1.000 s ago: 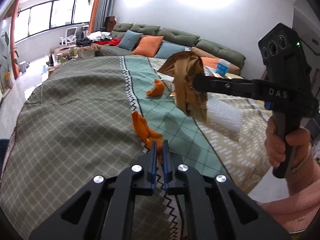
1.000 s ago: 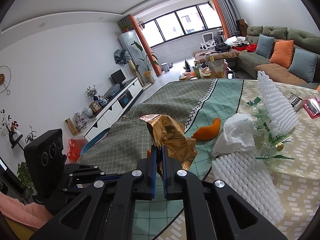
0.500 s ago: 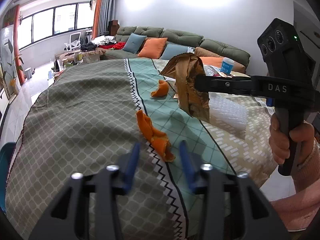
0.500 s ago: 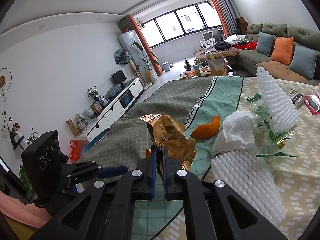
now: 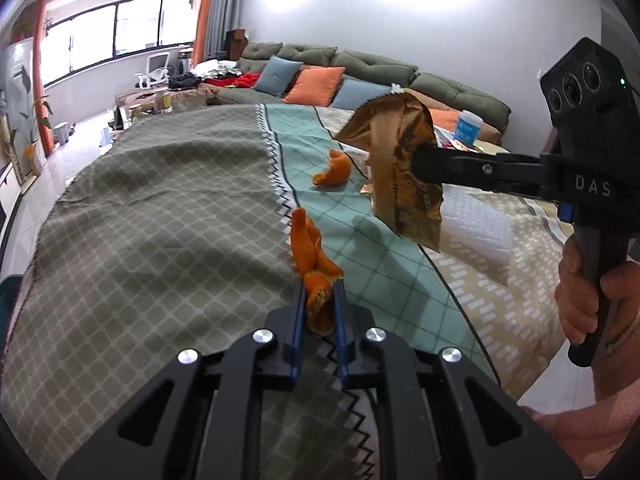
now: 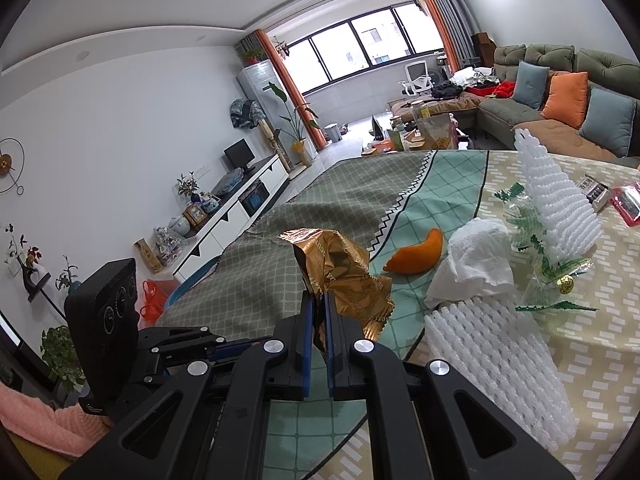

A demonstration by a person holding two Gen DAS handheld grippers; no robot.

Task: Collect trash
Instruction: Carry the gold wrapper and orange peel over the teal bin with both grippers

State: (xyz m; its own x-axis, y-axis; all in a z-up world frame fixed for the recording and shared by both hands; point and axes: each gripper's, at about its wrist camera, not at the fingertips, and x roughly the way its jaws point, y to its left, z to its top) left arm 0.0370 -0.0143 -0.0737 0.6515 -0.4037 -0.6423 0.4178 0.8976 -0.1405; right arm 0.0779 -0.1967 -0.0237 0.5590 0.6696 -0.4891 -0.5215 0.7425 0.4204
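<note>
A long strip of orange peel (image 5: 311, 254) lies on the patterned tablecloth (image 5: 140, 240). Its near end is between the blue pads of my left gripper (image 5: 318, 292), whose jaws are closing and press on it. Held up above the table, my right gripper (image 6: 318, 300) is shut on a crumpled golden wrapper (image 6: 340, 264). In the left wrist view the wrapper (image 5: 400, 172) hangs from the right gripper (image 5: 420, 160) at the right. A second curved piece of orange peel (image 6: 418, 258) lies farther along the teal stripe.
Beside the far peel lies a crumpled white tissue (image 6: 476, 264). White foam netting (image 6: 500, 360) and another foam piece (image 6: 556, 200) lie over clear wrapping with green leaves (image 6: 536, 248). A sofa (image 5: 360, 76) stands behind the table. A hand (image 5: 580, 292) holds the right gripper.
The left gripper's jaws opened wide around the near orange peel, then closed onto its end. The right gripper and its golden wrapper stayed where they were.
</note>
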